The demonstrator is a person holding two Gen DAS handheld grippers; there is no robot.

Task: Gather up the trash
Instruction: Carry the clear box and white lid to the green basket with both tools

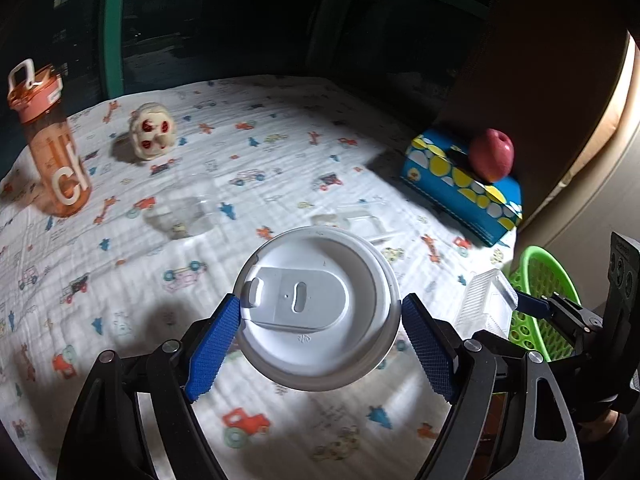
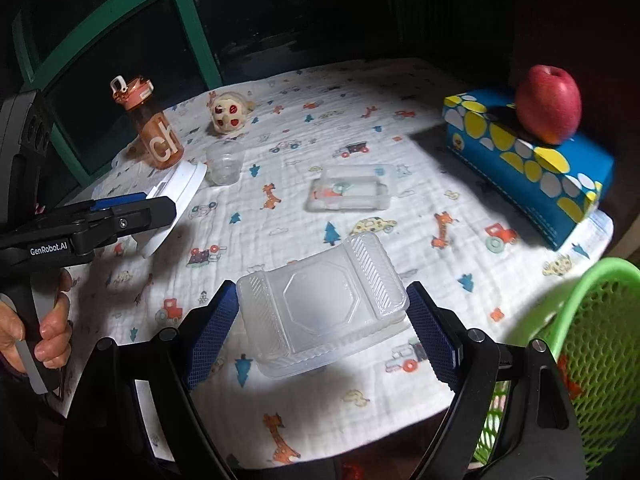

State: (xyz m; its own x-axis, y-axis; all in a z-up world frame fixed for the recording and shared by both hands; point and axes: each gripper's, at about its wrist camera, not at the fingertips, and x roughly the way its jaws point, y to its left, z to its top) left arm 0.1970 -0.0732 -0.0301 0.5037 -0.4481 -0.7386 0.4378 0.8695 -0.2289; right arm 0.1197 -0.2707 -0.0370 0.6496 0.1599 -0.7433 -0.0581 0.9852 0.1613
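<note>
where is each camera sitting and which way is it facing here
Left wrist: sits on the left gripper, looking along its blue fingers across the printed tablecloth; they clamp a white cup lid. The right gripper's tip shows at the right edge.
Right wrist: sits on the right gripper, looking across the same table; its fingers clamp a clear clamshell container. The left gripper and the person's hand show at left.
Shared: orange bottle, apple on the blue box, green basket.
</note>
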